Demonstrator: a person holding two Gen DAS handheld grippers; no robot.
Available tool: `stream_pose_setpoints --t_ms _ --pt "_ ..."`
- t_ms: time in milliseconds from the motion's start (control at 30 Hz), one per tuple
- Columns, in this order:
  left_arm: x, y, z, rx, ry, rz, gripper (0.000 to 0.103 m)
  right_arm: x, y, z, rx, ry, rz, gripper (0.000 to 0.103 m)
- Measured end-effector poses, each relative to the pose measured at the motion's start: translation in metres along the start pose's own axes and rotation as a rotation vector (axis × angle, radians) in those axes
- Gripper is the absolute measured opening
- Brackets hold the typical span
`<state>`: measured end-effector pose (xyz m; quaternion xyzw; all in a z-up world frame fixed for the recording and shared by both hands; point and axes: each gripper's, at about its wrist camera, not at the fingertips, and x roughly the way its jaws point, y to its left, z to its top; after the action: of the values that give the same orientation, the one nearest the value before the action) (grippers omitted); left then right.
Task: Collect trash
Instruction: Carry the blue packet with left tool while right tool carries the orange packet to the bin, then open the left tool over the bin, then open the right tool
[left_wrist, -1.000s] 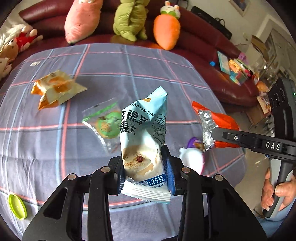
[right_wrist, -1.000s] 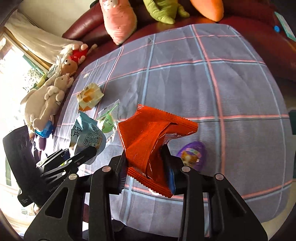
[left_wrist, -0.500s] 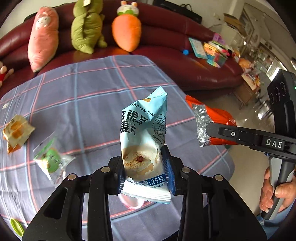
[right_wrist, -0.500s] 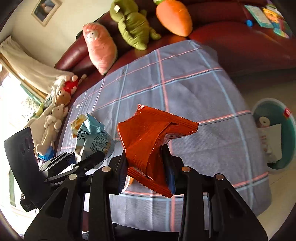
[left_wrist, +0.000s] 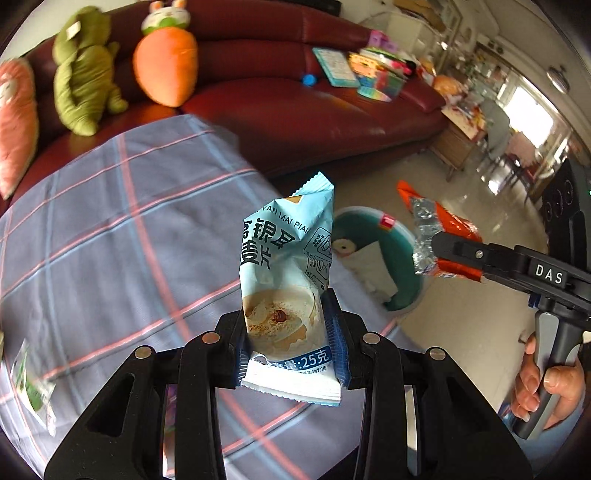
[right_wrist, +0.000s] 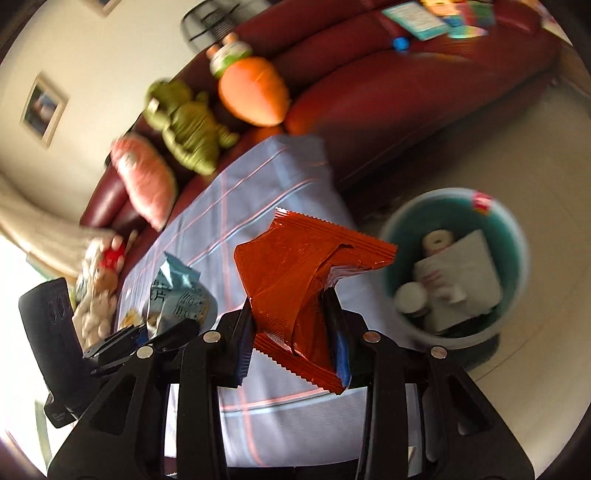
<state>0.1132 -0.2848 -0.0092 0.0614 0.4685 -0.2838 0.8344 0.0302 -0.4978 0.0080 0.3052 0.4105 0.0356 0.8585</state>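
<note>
— What's my left gripper got?

— From where I sit, its jaws are closed on the lower part of a pale blue snack packet, which stands upright between them, top corner crumpled. It hangs over the edge of the desk with the checked cloth.

— And the right?

— My right gripper has its jaws clamped on an orange wrapper, pinched near its bottom edge, the torn top splayed out to the right. In the left wrist view I see that same gripper off to the right side, over the floor, foil lining of the wrapper showing.

— Where's the bin?

— A teal bin sits on the floor just beside the desk's corner, below and to the right of the orange wrapper. White paper and a roll already lie inside it. Neither packet is over its opening as far as I can tell.

— Anything left on the desk?

— One clear wrapper with green print at the left edge, blurred. Plush toys line the red sofa behind.
</note>
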Motion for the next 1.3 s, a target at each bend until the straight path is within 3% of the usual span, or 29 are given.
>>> stream_pose_setpoints --t_ms 200,600,767,833,933,1300 --pt "0.036 -0.043 0.025 0.051 0.042 -0.023 0.036 -0.016 -0.054 0.011 0.081 -0.034 -0.029 0.034" --pt "0.122 -0.103 0.049 0.117 0.165 -0.072 0.037 -0.019 -0.119 0.025 0.19 -0.032 -0.082 0.034" --pt "0.152 -0.114 0.049 0.114 0.203 -0.082 0.054 -0.018 -0.137 0.031 0.22 -0.03 -0.106 0.034" --pt "0.162 -0.118 0.05 0.115 0.237 -0.085 0.072 -0.016 -0.141 0.032 0.232 -0.027 -0.114 0.034" --pt "0.164 -0.116 0.049 0.124 0.227 -0.052 0.086 -0.011 -0.146 0.034 0.241 -0.018 -0.119 0.034" --pt "0.143 -0.092 0.048 0.079 0.179 -0.025 0.095 0.01 -0.137 0.039 0.206 0.014 -0.117 0.034"
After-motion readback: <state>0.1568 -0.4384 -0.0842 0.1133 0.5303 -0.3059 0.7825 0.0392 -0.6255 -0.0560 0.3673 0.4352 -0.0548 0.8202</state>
